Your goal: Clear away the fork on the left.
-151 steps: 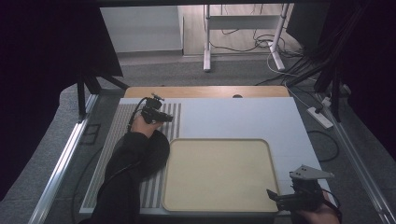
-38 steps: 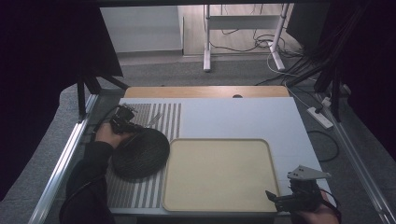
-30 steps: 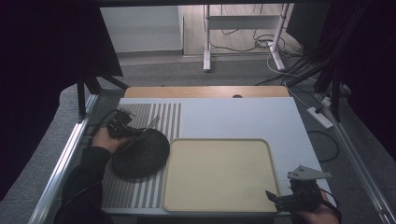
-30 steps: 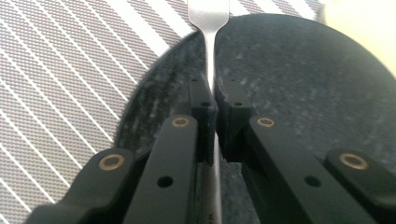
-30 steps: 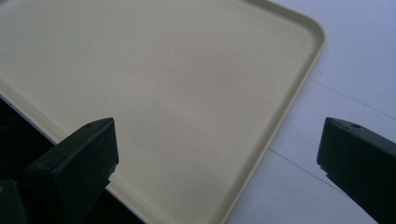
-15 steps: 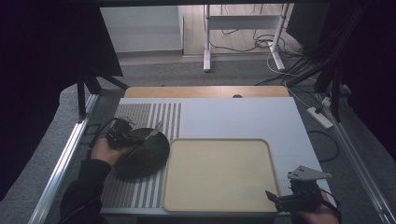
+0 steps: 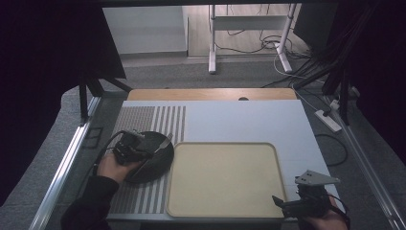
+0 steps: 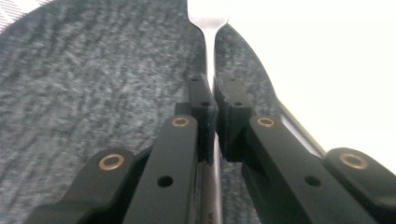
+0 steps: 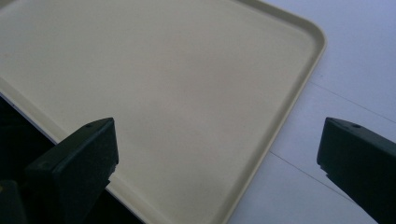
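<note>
My left gripper (image 7: 151,152) is shut on the handle of a metal fork (image 7: 164,142). It holds the fork over a dark round plate (image 7: 149,167) on the striped mat at the left. In the left gripper view the jaws (image 8: 215,88) pinch the thin handle. The fork's head (image 8: 208,18) points past the speckled plate (image 8: 93,93) toward the cream tray (image 8: 327,70). My right gripper (image 7: 282,203) stands open at the front right corner of the tray (image 7: 222,179). Its two pads (image 9: 219,154) are wide apart over the tray's rim (image 9: 299,88) with nothing between them.
The striped mat (image 7: 143,117) and white tabletop (image 7: 239,120) extend behind the tray. A wooden strip (image 7: 210,94) runs along the table's far edge. A metal rail (image 7: 67,158) borders the left side. Cables and a power strip (image 7: 328,120) lie on the floor to the right.
My left hand, with the fork, has come nearer to me and rightward from the mat's left edge to above the plate. The right gripper has stayed put.
</note>
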